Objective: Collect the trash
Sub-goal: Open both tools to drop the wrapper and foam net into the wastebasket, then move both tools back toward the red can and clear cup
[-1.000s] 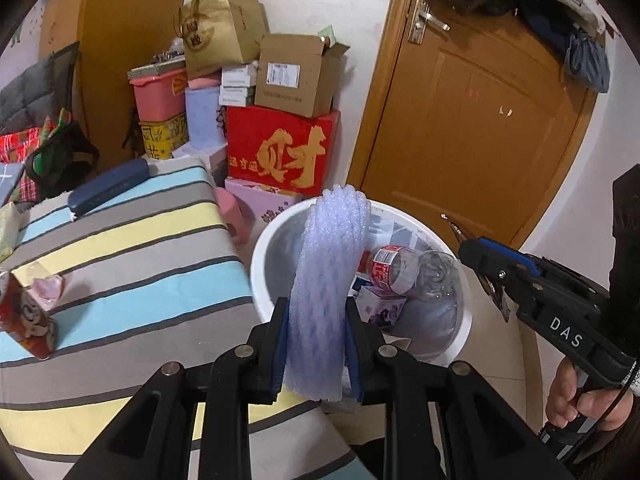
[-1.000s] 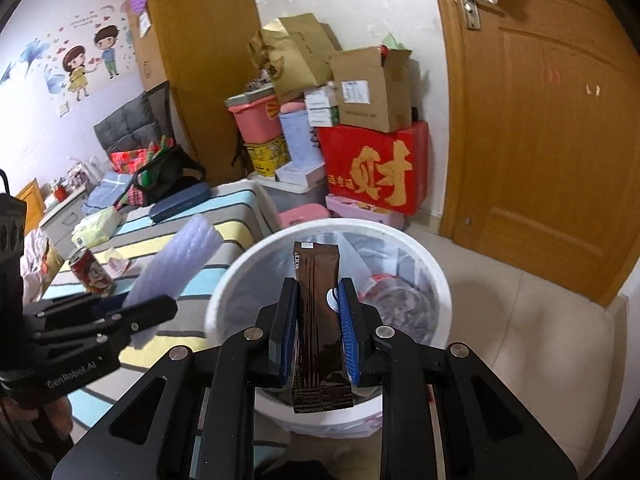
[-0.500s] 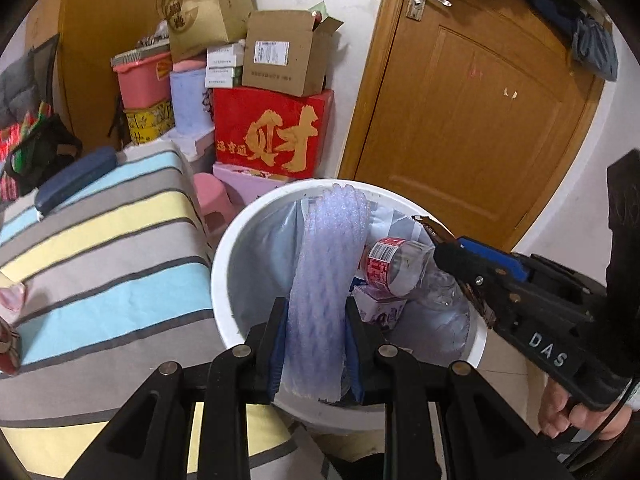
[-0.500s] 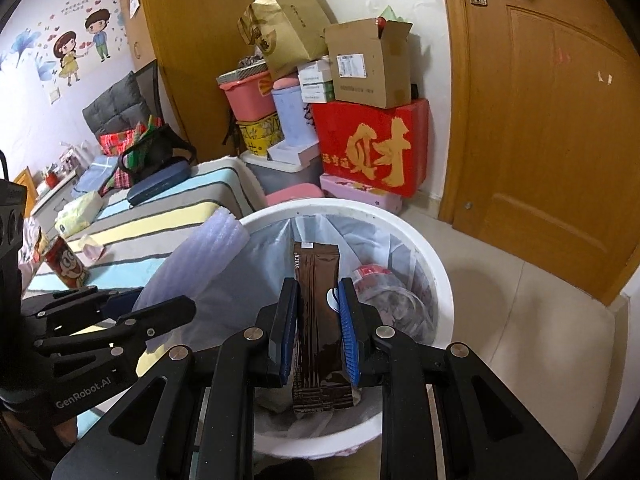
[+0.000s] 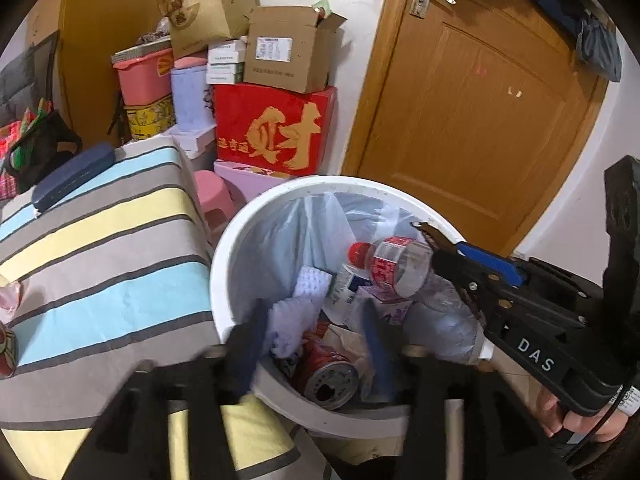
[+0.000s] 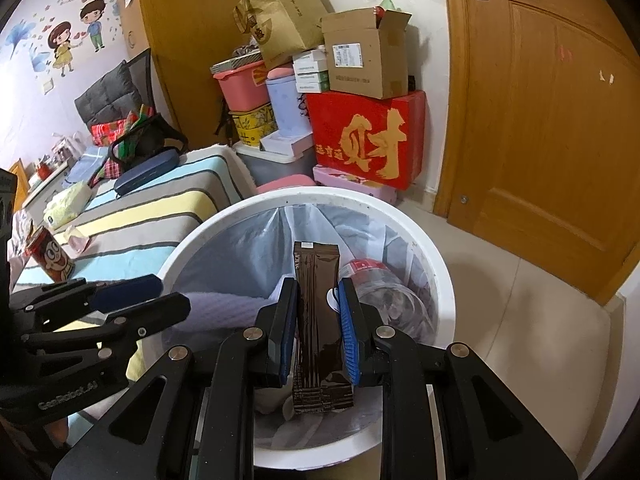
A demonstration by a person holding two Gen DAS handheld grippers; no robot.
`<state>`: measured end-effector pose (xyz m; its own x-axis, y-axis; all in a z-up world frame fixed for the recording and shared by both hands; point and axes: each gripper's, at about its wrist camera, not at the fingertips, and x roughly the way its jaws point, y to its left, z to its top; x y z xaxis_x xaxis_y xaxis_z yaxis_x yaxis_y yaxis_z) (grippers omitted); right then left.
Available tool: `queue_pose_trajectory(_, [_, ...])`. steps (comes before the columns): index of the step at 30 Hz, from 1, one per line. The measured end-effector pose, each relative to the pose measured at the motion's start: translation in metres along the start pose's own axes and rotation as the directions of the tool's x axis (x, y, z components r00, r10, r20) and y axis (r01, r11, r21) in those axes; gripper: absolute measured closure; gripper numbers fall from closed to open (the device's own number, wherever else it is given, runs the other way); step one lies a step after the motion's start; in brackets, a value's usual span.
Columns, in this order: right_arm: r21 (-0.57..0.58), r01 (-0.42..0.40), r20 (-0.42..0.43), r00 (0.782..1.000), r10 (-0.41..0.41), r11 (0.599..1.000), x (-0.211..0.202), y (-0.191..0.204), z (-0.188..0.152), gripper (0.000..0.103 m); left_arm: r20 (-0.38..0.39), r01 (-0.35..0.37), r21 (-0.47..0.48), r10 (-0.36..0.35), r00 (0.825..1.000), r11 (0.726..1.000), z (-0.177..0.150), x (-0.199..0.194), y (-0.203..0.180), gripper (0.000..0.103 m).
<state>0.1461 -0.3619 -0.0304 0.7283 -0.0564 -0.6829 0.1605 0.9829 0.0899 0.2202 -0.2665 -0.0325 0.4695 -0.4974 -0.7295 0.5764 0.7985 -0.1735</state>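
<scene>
Two tools over one white bin (image 5: 236,240): left tool (image 5: 312,340) opening, one foam net (image 5: 296,316) dropped inside; right tool (image 6: 316,320) grips one brown sachet (image 6: 318,320).

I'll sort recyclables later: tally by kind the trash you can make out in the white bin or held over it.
Plastic bottle: 1
Drink can: 1
Foam net sleeve: 1
Small cartons: 2
Brown sachet, in the right tongs: 1
Total: 6
</scene>
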Motion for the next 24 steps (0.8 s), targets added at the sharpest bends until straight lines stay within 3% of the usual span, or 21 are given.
queue_pose_trajectory(3, [0.002,0.019,0.003,1.0,-0.019,1.0,-0.001,0.0,0.001,0.079,0.011,0.005,-0.016,-0.005,1.0,1.0,0.003,-0.004,0.005,0.046])
queue_pose_trajectory(5, [0.015,0.017,0.001,1.0,-0.017,1.0,-0.002,-0.002,0.001,0.07,0.019,-0.011,-0.016,0.012,1.0,1.0,0.003,-0.009,0.008,0.043])
queue_pose_trajectory(7, [0.019,0.011,0.005,1.0,-0.011,1.0,-0.004,-0.001,0.0,0.05,0.026,-0.004,-0.017,0.005,1.0,1.0,0.002,-0.014,0.01,0.043])
queue_pose_trajectory(24, [-0.012,-0.024,0.062,0.998,0.025,1.0,-0.022,0.033,0.003,0.05,0.135,-0.077,-0.085,0.088,0.987,0.993,-0.013,-0.085,0.051,0.043])
